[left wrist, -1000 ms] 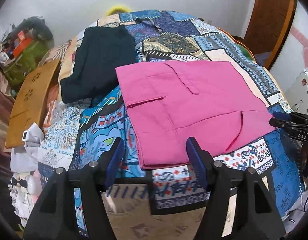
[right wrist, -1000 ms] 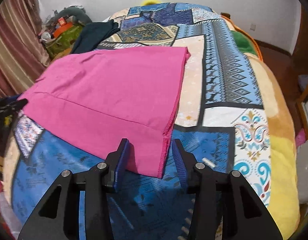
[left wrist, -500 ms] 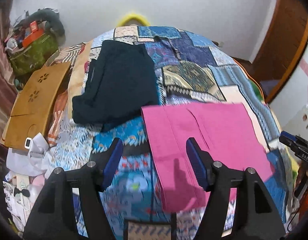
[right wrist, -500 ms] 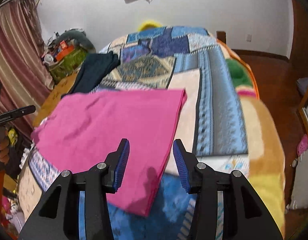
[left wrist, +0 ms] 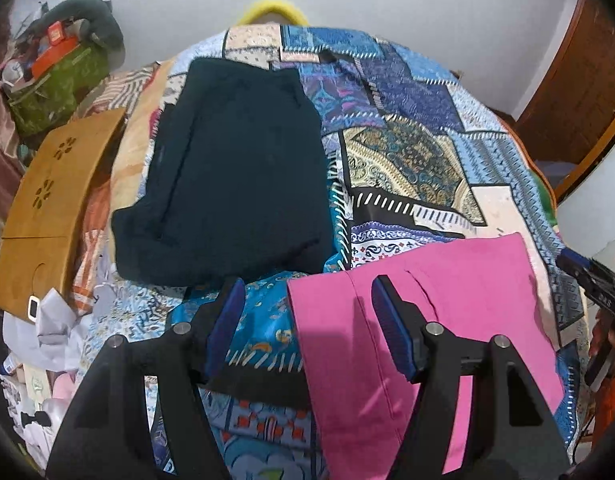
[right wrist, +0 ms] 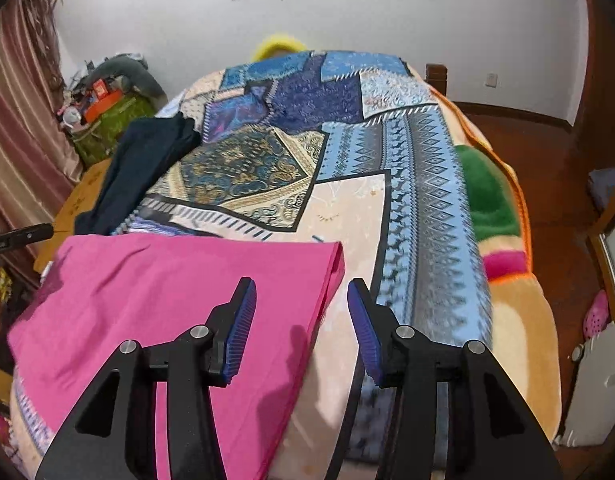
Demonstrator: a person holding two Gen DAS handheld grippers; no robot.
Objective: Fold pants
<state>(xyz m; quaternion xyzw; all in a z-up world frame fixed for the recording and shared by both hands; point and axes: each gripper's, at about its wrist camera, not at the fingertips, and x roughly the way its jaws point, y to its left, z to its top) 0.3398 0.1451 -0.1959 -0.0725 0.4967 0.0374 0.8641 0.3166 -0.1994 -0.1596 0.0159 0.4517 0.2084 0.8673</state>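
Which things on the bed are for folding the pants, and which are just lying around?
For the job:
- pink pants
- left claw, open
- right claw, open

Just lying about:
- dark folded garment
- wooden board
- green bag

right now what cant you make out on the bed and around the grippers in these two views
- Near edge of the pink pants: left wrist view, hidden behind the left gripper.
- Their near right part: right wrist view, covered by the right gripper and cut off by the frame.
- Dark folded garment: too dark to tell what it is.
- Patchwork bedspread: pattern smeared near the right edge.
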